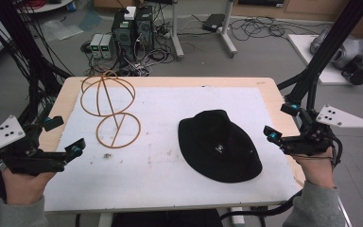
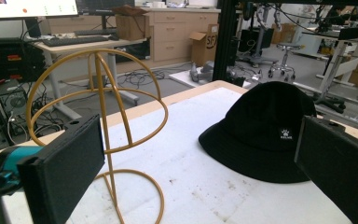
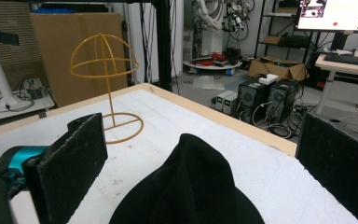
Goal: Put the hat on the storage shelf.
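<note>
A black bucket hat (image 1: pixel 220 145) lies flat on the white mat (image 1: pixel 170 179), right of centre, with a small white logo on its side. A yellow wire hat stand (image 1: pixel 109 106) stands upright at the back left of the mat. My left gripper (image 1: pixel 65 136) hovers at the table's left edge, open, nothing between its jaws; in its own view the left gripper (image 2: pixel 193 158) faces the stand (image 2: pixel 98 98) and the hat (image 2: pixel 261 126). My right gripper (image 1: pixel 281 122) is open at the table's right edge, beside the hat. The right gripper (image 3: pixel 198 140) looks over the hat (image 3: pixel 191 191) toward the stand (image 3: pixel 105 60).
The wooden table (image 1: pixel 170 81) shows around the mat. Black frame poles (image 1: pixel 326 52) rise at both back corners. Computer towers (image 1: pixel 132 28) and loose cables lie on the floor behind the table. A cable trails from my right hand below the front edge.
</note>
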The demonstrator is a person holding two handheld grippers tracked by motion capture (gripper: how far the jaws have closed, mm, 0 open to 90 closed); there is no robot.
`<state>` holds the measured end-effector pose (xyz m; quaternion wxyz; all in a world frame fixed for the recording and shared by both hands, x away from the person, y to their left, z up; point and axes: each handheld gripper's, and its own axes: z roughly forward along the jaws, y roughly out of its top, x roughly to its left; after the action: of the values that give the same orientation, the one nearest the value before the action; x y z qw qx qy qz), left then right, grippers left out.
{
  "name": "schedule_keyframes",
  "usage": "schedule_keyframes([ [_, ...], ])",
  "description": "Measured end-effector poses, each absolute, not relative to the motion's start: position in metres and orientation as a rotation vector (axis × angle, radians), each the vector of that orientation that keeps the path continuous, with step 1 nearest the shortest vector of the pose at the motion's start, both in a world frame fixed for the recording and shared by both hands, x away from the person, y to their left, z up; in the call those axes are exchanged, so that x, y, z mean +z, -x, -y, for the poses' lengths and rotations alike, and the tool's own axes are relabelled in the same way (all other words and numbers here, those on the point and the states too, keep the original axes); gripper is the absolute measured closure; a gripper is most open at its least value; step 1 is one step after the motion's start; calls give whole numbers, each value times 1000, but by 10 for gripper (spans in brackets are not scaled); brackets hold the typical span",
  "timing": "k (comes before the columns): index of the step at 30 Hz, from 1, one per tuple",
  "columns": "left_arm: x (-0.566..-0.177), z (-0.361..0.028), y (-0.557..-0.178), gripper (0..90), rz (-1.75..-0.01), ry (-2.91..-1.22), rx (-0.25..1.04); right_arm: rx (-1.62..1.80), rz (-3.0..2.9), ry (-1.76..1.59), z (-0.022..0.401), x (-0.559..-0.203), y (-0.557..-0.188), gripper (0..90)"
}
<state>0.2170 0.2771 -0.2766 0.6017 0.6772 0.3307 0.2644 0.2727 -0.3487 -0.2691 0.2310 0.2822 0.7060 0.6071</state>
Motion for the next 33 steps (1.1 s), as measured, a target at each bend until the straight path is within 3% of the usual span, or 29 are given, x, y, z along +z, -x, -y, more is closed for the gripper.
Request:
schedule_keyframes([
  [33, -282, -279, -211, 17, -797, -1580, 603, 1603, -2061, -727, 316, -278, -297, 11],
])
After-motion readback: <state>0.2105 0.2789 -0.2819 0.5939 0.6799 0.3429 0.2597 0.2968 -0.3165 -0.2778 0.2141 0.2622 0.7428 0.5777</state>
